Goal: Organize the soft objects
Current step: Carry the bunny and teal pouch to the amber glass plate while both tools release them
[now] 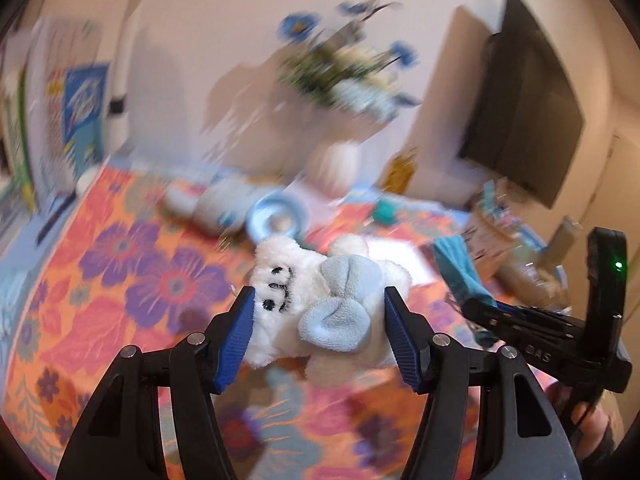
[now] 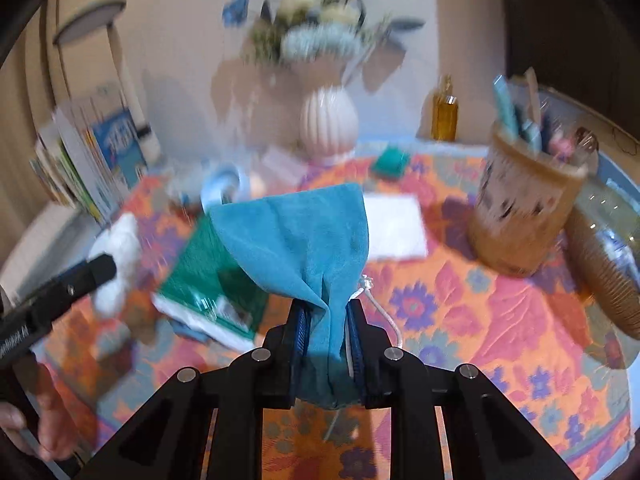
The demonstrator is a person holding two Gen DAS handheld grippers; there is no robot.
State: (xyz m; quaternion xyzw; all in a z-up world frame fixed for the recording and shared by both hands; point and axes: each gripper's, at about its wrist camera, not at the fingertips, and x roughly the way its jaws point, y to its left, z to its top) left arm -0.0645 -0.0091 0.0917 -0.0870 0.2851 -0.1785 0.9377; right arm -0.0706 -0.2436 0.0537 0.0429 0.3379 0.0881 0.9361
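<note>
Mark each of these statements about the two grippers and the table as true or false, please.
1. The left gripper holds a white plush toy. True.
2. The right gripper is empty. False: it is shut on a blue cloth pouch.
3. The plush toy wears a red bow. False: the bow is light blue.
4. A white ribbed vase with flowers stands at the back of the table. True.
</note>
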